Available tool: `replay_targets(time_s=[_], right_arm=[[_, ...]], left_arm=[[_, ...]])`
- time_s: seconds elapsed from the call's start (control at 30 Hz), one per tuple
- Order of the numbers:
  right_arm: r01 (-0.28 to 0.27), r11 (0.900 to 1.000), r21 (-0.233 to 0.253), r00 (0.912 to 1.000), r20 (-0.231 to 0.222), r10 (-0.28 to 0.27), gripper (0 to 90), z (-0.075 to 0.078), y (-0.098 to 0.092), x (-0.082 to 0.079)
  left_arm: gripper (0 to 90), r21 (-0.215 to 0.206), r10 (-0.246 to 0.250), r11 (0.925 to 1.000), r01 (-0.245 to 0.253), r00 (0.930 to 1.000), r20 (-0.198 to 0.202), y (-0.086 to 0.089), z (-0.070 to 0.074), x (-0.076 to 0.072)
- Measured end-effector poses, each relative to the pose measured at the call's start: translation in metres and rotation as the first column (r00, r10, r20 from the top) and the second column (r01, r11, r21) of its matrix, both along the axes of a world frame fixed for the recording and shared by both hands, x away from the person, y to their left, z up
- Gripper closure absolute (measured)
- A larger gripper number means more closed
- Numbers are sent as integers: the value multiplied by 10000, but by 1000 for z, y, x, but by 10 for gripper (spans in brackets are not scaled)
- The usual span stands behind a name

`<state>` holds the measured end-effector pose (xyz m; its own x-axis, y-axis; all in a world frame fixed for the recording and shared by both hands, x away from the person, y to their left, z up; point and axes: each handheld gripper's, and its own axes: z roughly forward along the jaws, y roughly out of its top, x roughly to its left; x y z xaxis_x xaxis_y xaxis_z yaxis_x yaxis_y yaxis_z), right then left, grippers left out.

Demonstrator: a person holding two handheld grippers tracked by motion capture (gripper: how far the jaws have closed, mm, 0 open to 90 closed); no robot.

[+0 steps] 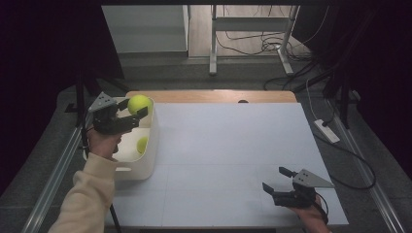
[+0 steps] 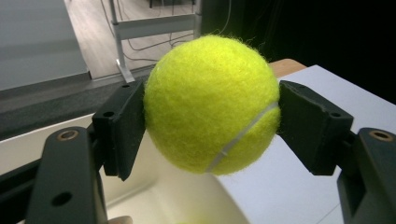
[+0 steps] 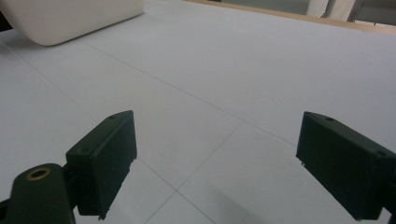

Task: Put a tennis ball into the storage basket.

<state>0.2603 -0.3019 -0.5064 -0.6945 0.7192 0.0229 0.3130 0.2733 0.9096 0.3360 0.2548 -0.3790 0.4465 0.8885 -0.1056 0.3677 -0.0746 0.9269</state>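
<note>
Fingers first: both black pads (image 2: 122, 128) of the left gripper (image 1: 127, 113) press on the sides of a yellow tennis ball (image 2: 212, 105), so this gripper is closed on the ball and carries it in the air. The right gripper (image 1: 275, 180) has its jaws wide apart with nothing between them. It sits low over the table, near the front right corner.

Now from big to small. The white table (image 1: 228, 145) is the biggest thing, and most of its top is bare. Next is the white bin (image 1: 148, 160), which stands at the left edge of the table. The held ball hangs just above the bin's far end, close to the rim on the table side. A second ball (image 1: 142, 144) lies down inside the bin.

The job looks like moving balls between the bin and the table. I cannot tell if this ball is going in or coming out.

What could go wrong? The pads hold the ball only at its round sides. If the squeeze gets weak, the fuzzy ball could slip out. Since it hangs so near the rim, it could hit the edge, bounce onto the table and roll away.
</note>
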Motion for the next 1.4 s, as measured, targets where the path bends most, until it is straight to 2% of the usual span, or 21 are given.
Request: replay_targets(time_s=[0.3,0.7,0.93,1.03,1.3,1.37,1.4], right_arm=[[-14,10000,7,10000,-23,14,124,0,0,0],[-4,10000,2,10000,-28,4,124,-1,0,0],[1,10000,14,10000,-28,-1,124,-1,0,1],[3,10000,18,10000,-29,-3,124,-1,0,1],[3,10000,13,10000,-37,-3,124,-1,0,1],[-11,10000,3,10000,-34,11,124,-1,0,1],[-11,10000,1,10000,-36,11,124,-1,0,1]], left_arm=[[279,137,393,9991,-391,9991,-182,11,-4,1],[278,105,874,9962,-870,9953,-425,26,-9,3],[279,234,908,9957,-896,9942,-571,28,-11,4],[279,345,976,9949,-950,9917,-834,29,-15,8],[278,423,1276,9914,-1236,9855,-1120,34,-22,11],[275,468,1343,9905,-1293,9828,-1270,35,-23,13],[271,501,1483,9885,-1426,9792,-1387,36,-25,14]])
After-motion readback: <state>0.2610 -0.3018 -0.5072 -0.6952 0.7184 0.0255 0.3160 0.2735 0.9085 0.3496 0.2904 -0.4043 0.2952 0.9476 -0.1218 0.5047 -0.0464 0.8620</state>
